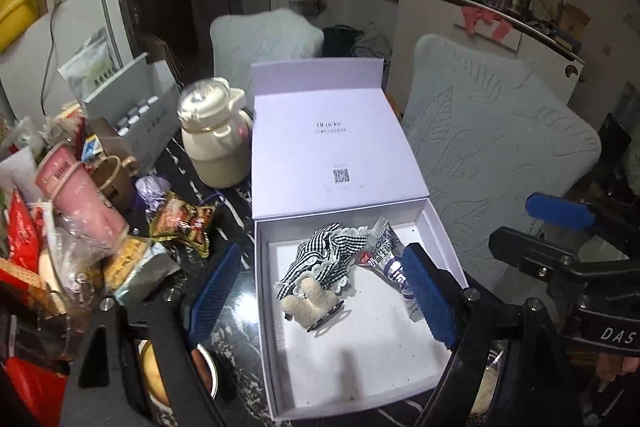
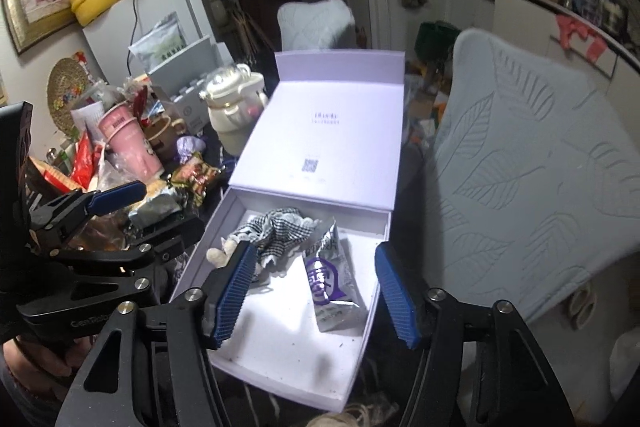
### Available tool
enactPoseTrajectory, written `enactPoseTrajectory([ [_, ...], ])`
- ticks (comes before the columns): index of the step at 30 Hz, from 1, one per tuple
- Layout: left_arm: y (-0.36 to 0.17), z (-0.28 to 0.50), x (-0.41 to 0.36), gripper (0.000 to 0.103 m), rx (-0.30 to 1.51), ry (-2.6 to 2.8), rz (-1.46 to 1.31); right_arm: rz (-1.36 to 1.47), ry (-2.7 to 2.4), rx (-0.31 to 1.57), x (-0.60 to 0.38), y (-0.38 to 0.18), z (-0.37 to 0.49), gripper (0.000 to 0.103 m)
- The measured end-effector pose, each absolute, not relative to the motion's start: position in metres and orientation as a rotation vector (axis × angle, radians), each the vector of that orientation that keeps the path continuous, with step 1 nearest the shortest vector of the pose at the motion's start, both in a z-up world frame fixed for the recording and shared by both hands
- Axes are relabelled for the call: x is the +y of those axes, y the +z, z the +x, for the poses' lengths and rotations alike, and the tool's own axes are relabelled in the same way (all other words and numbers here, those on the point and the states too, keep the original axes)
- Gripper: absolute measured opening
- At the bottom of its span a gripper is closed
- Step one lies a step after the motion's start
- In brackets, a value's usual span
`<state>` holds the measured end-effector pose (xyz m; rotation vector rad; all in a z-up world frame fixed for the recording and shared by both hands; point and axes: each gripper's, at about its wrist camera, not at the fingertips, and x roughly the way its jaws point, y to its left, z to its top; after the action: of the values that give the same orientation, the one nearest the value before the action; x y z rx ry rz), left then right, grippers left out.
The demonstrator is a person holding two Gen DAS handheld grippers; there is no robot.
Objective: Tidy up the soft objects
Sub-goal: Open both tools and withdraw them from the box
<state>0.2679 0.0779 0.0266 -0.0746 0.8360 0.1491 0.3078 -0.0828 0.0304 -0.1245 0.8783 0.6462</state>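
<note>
Box: a pale lilac cardboard gift box [image 1: 424, 227] sits open on the dark marbled tabletop [image 1: 236, 343], its hinged lid [image 1: 320, 131] leaning back and upright behind the tray.
Soft toy: a small cream plush bear in a black-and-white gingham dress with lace trim [image 1: 316, 271] lies inside the box, toward the back left part of the white floor, a dark metal ring beside its feet.
Packet: a silver foil sachet with purple print [image 2: 334, 287] lies inside the box just right of the toy, close to the right wall.
Left tongs: the left gripper [image 1: 320, 297] hangs over the box with its blue ribbed pads spread wide and nothing between them; the left pad is outside the box's left wall, the right pad above the right wall.
Right tongs: the right gripper [image 2: 316, 295] is likewise spread wide and holding nothing, one pad over the toy's edge, the other over the right wall.
Open room: the front half of the box floor is bare white.
Left edge: a crowded heap presses near the box, including a pink printed cup [image 1: 80, 203], a cream lidded jug [image 1: 216, 139] and a red-and-gold snack wrapper [image 1: 184, 223].
Right edge: a pale blue chair back embossed with leaves [image 2: 532, 187] stands just beside the box.
</note>
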Motion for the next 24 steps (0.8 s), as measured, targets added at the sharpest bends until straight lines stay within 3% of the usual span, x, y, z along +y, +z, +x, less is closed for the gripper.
enactPoseTrajectory([
  [14,0.091,0.206,0.057,0.083,0.730,0.146,-0.043,-0.111,0.608,0.694,-0.117,0.098,0.242,0.080],
  [17,0.105,0.188,0.051,0.083,0.695,0.140,-0.033,-0.122,0.587,0.651,-0.128,0.111,0.225,0.088],
  [24,0.127,0.143,0.035,0.083,0.614,0.105,0.008,-0.116,0.574,0.575,-0.152,0.127,0.189,0.089],
])
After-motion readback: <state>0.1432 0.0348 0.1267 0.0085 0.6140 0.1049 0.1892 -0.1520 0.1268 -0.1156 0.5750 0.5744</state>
